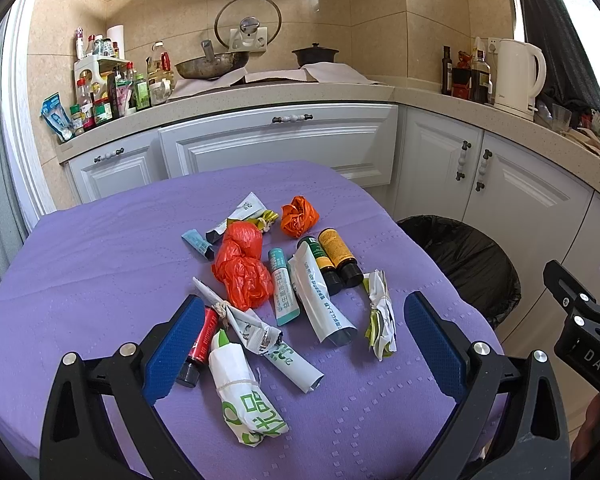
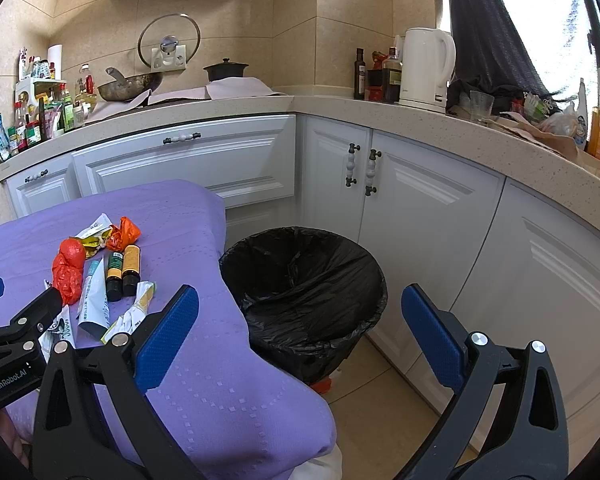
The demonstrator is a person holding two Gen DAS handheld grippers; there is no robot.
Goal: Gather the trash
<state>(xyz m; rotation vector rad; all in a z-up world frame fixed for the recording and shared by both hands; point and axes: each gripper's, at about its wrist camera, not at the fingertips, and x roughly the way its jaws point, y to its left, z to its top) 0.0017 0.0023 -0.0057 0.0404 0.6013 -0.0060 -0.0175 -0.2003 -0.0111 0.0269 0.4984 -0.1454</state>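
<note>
Several pieces of trash lie on the purple-covered table [image 1: 80, 248]: crumpled orange bags [image 1: 242, 266], two small brown bottles [image 1: 338, 258], squeezed tubes [image 1: 320, 300], tied paper wrappers [image 1: 380, 316] and a red tube [image 1: 202, 340]. My left gripper [image 1: 304, 344] is open and empty, hovering over the near part of the pile. My right gripper [image 2: 300, 336] is open and empty, held over the table's right edge beside the black-lined trash bin [image 2: 304, 292]. The bin also shows in the left wrist view [image 1: 468, 264].
White kitchen cabinets [image 2: 420, 208] run behind and to the right of the bin. The countertop [image 1: 260, 96] holds a wok, a pot, bottles and a white kettle [image 2: 428, 68]. Tiled floor [image 2: 380, 408] shows below the bin.
</note>
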